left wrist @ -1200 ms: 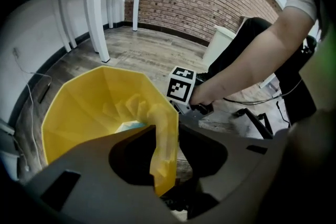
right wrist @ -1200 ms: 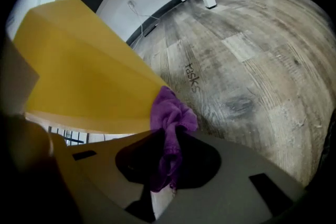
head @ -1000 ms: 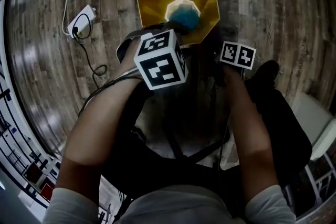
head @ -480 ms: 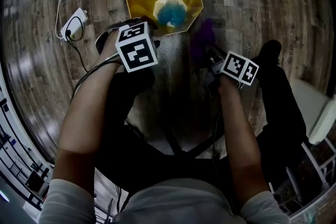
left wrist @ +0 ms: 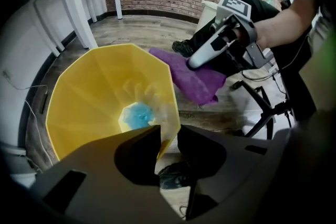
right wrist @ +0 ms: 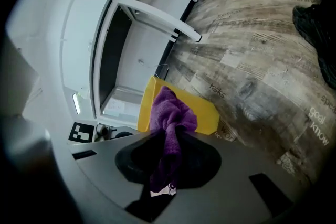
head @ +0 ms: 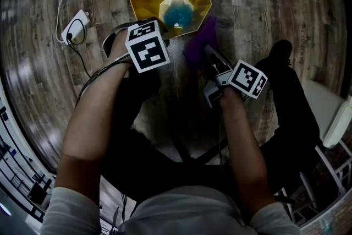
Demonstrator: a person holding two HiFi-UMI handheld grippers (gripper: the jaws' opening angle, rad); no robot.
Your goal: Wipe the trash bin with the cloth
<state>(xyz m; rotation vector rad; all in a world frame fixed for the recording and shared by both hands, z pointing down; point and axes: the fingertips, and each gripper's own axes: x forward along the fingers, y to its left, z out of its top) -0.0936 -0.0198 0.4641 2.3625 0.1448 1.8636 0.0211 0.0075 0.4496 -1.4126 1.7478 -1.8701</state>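
Two tongs at work: the left tongs (left wrist: 168, 129), jaws just closing, pinch the near rim of the yellow trash bin (left wrist: 94, 92) on the wooden floor (head: 264, 3). The right tongs (right wrist: 169, 136) grip the purple cloth (right wrist: 170, 113), held in the air just beside the bin.

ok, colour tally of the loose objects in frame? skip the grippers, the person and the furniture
Yellow: 1, the trash bin
Purple: 1, the cloth
Blue: 1, a clump at the bin's bottom, too small to identify
White: 1, a power adapter
Total: 4
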